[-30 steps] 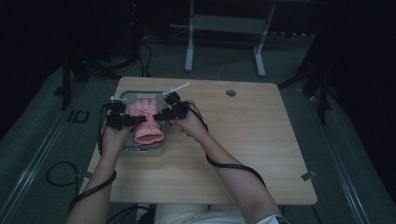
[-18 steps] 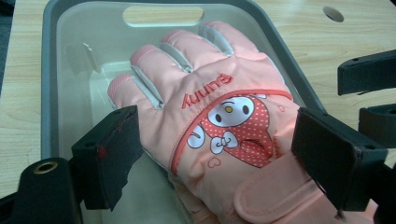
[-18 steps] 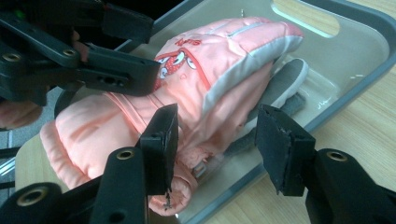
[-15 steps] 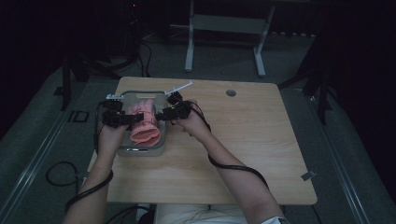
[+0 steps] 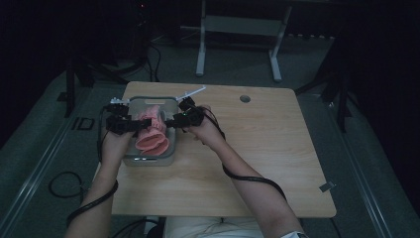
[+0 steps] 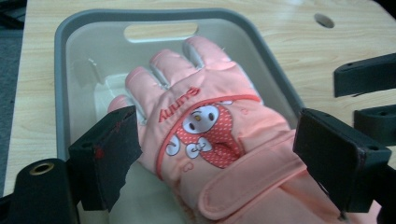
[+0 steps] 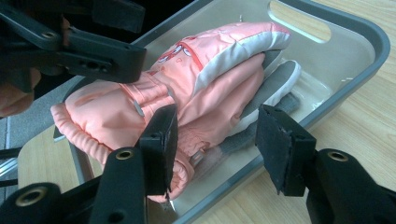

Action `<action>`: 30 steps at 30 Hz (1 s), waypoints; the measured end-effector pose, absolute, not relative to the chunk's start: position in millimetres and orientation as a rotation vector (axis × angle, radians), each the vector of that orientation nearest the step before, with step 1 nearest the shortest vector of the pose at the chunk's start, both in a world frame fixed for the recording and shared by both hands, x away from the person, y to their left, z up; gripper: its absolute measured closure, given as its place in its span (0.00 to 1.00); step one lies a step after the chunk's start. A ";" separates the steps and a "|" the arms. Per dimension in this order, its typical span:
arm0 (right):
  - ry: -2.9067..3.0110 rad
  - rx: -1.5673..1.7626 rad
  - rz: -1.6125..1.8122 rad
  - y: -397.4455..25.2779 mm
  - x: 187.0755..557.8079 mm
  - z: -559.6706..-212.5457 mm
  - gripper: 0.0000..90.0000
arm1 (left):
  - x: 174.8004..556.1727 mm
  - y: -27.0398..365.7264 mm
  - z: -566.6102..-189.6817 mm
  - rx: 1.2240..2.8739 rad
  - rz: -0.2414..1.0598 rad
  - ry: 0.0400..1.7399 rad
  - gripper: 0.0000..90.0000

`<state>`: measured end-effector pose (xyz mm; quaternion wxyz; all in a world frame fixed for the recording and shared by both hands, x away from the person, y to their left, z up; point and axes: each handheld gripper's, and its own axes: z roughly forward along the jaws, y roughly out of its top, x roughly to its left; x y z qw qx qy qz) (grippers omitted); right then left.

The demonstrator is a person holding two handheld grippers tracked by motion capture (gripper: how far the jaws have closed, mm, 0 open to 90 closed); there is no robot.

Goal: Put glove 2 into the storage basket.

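Where the wooden table [image 5: 257,163] meets its far-left corner, a clear plastic bin with a grey rim [image 5: 130,158] sits, cutout handle at the far end. Pink padded gloves [image 5: 151,133] lie inside it, fingers toward the far end, cuffs hanging over the near rim. Top glove [image 6: 205,126] shows a cartoon bunny patch with red stitched lettering and a strap across the wrist. Right gripper view: second glove [image 7: 266,88] with grey-and-white palm stacked under the pink one, elastic cuff sticking out over the bin edge.

Left gripper [image 5: 130,125] comes in from the left side of the bin. In its own view [image 6: 219,156] the jaws are spread wide, straddling the top glove at the wrist; left pad touching or just beside the glove's edge, right pad apart from it. Not clamped.

Right gripper [image 5: 177,120] sits at the bin's right rim. In its own view [image 7: 217,140] jaws parted, left one against the cuff fabric, right one over the bin rim and clear of the glove. Not closed on anything.

White stick-like object [image 5: 194,92] lies on the table just past the bin; too small to identify.
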<state>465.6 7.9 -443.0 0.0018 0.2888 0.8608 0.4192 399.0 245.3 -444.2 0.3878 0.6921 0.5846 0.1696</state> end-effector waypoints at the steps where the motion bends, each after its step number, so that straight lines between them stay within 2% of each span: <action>1: 2.700 0.908 1.317 7.3 465.5 -442.9 0.54 | 398.4 245.2 -442.6 1.761 0.436 1.485 0.16; 4: 2.700 0.904 1.315 6.1 465.3 -442.5 0.53 | 396.7 244.5 -439.0 1.754 0.439 1.473 0.16; 8: 2.693 0.887 1.333 0.1 462.5 -440.3 0.43 | 387.6 234.8 -427.9 1.751 0.464 1.404 0.16; 10: 2.693 0.883 1.339 -1.0 461.9 -440.1 0.42 | 385.0 231.7 -425.9 1.747 0.470 1.386 0.16; 12: 2.704 0.858 1.340 -5.5 460.3 -439.7 0.33 | 378.6 222.8 -421.8 1.760 0.480 1.341 0.16; 18: 2.703 0.808 1.336 -19.8 456.8 -441.8 0.27 | 363.2 201.6 -417.8 1.788 0.456 1.236 0.16; 20: 2.688 0.796 1.338 -24.7 455.3 -443.4 0.22 | 358.4 194.9 -416.9 1.798 0.449 1.206 0.16; 30: 2.661 0.776 1.346 -58.8 442.4 -445.1 0.21 | 339.1 151.9 -423.0 1.931 0.438 1.046 0.16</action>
